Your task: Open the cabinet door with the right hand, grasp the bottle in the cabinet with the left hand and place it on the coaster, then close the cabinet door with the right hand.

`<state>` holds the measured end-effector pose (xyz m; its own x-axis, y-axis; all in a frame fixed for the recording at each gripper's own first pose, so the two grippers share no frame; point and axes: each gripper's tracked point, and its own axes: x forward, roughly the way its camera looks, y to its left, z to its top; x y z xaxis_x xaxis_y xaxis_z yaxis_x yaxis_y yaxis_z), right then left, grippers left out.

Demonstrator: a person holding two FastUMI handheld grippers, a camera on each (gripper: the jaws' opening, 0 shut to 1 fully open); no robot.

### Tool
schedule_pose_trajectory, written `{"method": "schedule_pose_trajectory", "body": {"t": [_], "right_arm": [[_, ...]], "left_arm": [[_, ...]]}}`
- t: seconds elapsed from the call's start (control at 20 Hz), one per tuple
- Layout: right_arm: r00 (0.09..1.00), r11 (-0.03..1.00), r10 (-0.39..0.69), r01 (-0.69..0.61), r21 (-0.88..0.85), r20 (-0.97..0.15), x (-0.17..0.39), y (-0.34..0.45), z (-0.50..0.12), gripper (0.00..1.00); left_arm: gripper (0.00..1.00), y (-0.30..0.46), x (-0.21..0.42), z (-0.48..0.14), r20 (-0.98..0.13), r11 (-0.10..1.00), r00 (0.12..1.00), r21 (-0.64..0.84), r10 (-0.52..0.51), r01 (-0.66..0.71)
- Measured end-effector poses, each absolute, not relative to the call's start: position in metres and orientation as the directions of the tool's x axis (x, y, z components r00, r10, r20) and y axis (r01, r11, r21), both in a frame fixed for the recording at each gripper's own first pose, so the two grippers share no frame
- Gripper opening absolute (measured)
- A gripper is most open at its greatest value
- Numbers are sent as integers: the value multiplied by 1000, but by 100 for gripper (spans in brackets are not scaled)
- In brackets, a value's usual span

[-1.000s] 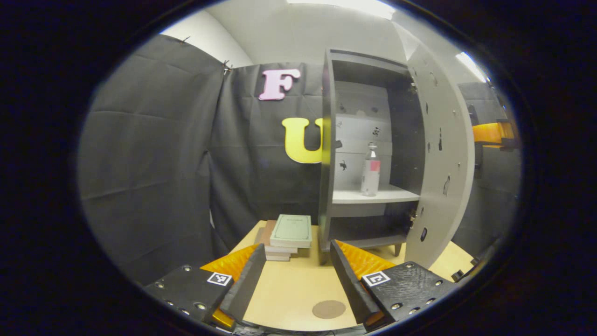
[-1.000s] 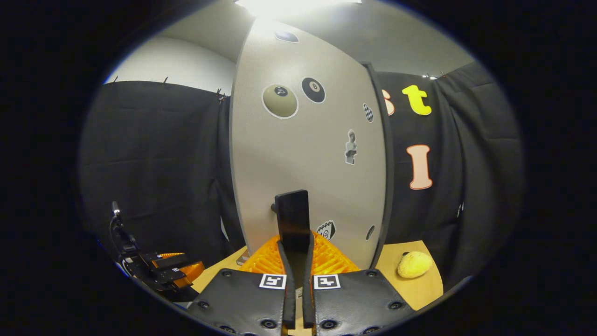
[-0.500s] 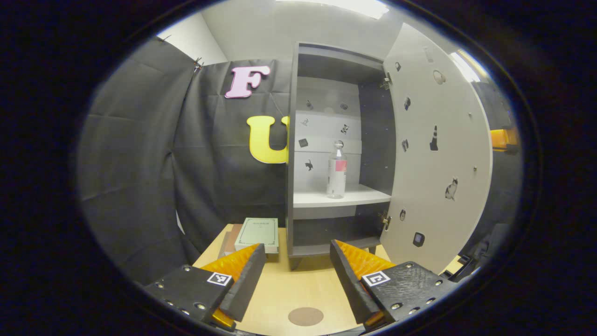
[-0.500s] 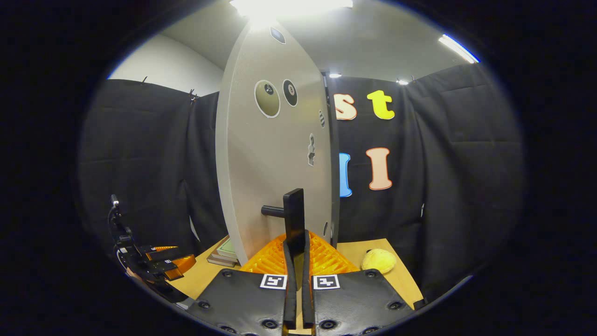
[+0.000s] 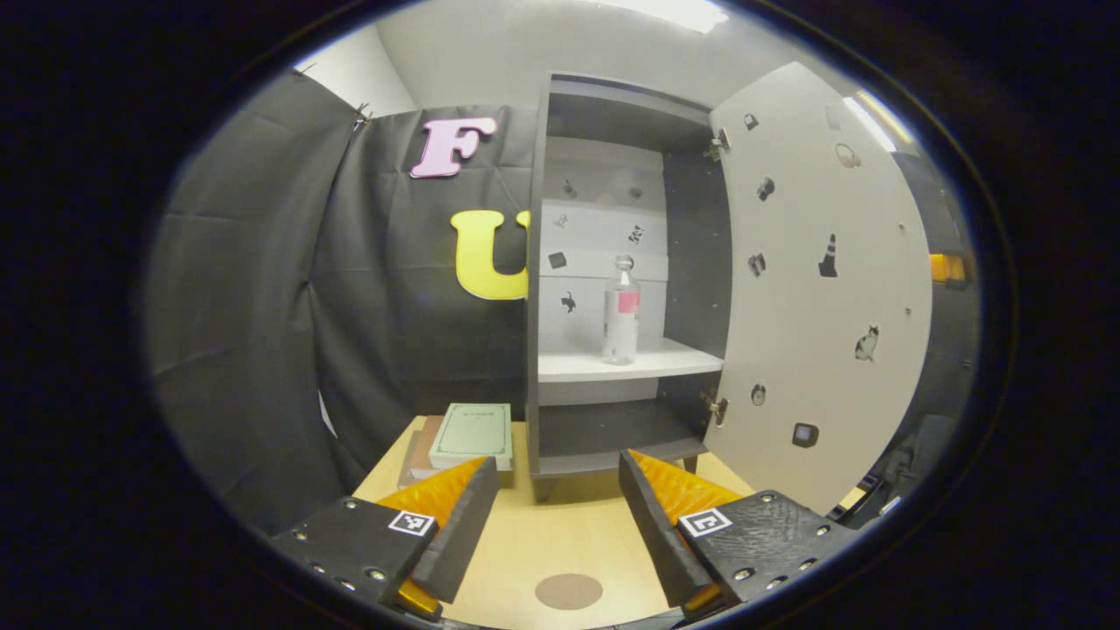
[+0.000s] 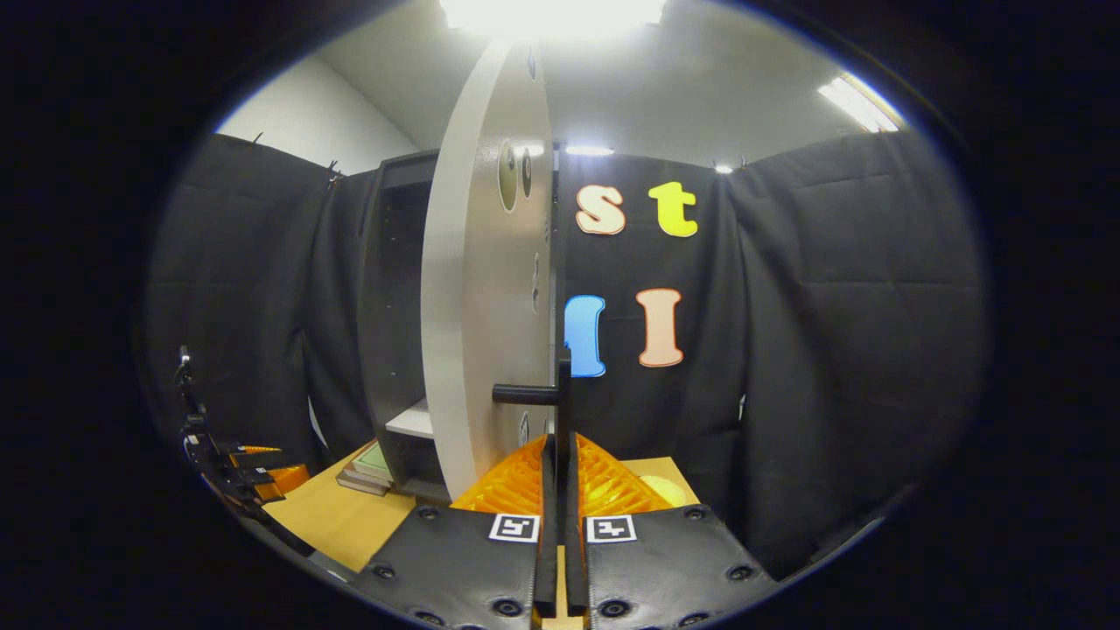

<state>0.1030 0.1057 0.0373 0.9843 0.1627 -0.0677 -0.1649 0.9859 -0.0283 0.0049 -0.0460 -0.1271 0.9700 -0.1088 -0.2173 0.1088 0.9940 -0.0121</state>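
Looking into the open cabinet (image 5: 612,262) in the left gripper view: showing a clear plastic bottle (image 5: 620,313) with a pale cap and a pink-and-white label, standing upright on the white middle shelf (image 5: 626,360), towards the shelf's middle. Showing too the dark inner walls, the pale back panel dotted with small stickers, and the inner face of the cabinet door (image 5: 818,289), swung wide to the right of the cabinet and carrying more small stickers and two metal hinges. Lying in front of the cabinet on the smooth light wooden table (image 5: 560,538): a flat round brown coaster (image 5: 569,591), well apart from the bottle. Resting left of the cabinet's foot: a stack of books (image 5: 462,437), a pale green cover on top. Holding the left gripper (image 5: 556,516) low before the cabinet, fingers spread wide with nothing between them, ribbed backs showing behind flat pads.

Facing the door almost edge-on in the right gripper view (image 6: 490,289), outer face curving away, with round stickers near its top. Gripping the flat dark door handle (image 6: 560,394), a thin upright bar on a short stub: right gripper (image 6: 557,490) closed tight with both fingers pressing the bar. Peeking out right of the fingers: a rounded yellow thing (image 6: 658,488), too hidden to name. Showing the left gripper (image 6: 249,472) far to the left of the cabinet, small and dim.
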Motion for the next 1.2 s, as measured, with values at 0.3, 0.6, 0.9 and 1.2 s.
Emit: {"method": "schedule_pose_trajectory", "body": {"t": [0.3, 0.6, 0.9, 1.2], "right_arm": [[981, 982, 190, -188, 33, -47, 107, 87, 34, 3], [983, 987, 148, -139, 81, -109, 64, 66, 14, 5], [989, 992, -50, 66, 110, -141, 58, -9, 11, 3], [983, 978, -142, 158, 139, -117, 118, -67, 10, 9]], "left_arm": [[86, -40, 6, -130, -236, 994, 966, -11, -108, 108], [84, -42, 32, -113, -212, 988, 966, -5, -149, 151], [84, -70, 105, -69, -154, 973, 962, -76, -226, 216], [84, -119, 198, -23, -74, 961, 960, -91, -269, 262]]}}
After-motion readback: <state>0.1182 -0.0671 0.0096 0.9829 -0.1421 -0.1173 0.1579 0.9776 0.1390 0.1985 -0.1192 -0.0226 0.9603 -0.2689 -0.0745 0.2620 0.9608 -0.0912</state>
